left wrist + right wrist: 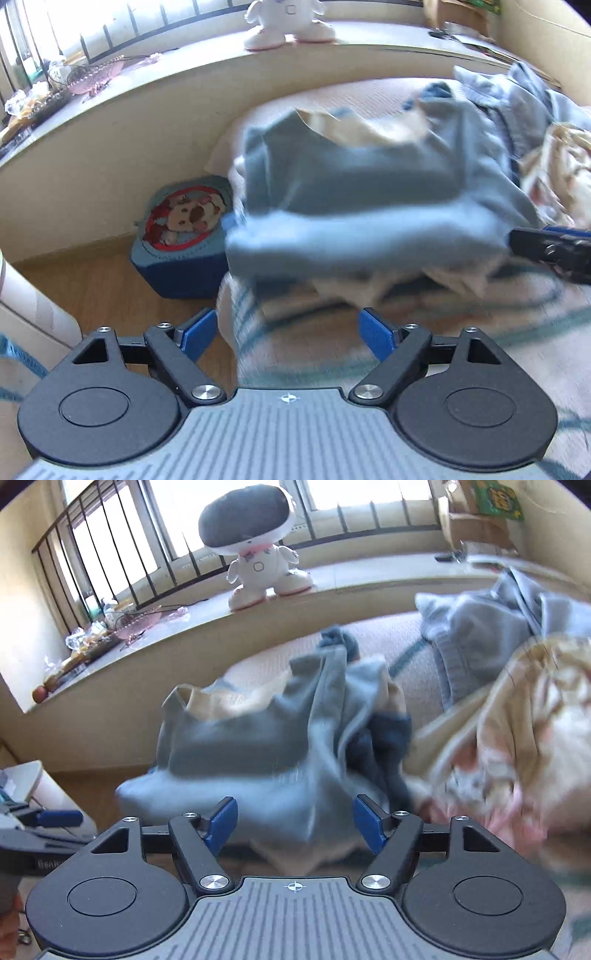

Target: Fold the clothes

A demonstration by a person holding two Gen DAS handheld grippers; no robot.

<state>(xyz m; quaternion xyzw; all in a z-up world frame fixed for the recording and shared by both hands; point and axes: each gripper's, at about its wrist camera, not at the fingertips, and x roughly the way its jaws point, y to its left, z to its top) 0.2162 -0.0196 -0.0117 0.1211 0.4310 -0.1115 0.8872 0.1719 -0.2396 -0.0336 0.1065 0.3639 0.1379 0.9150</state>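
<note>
Here | blue-grey garment (369,206) lay bunched on bed (480,332), long axis crosswise, straight ahead | left gripper (286,332) spread, empty | right gripper (295,821) spread, empty, seemingly nearer.

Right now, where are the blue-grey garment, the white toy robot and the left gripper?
blue-grey garment (236,753): right wrist view, on its broad front panel.
white toy robot (258,568): right wrist view, on its round chest.
left gripper (286,332): left wrist view, midway between its blue fingertips, which stand apart.
</note>
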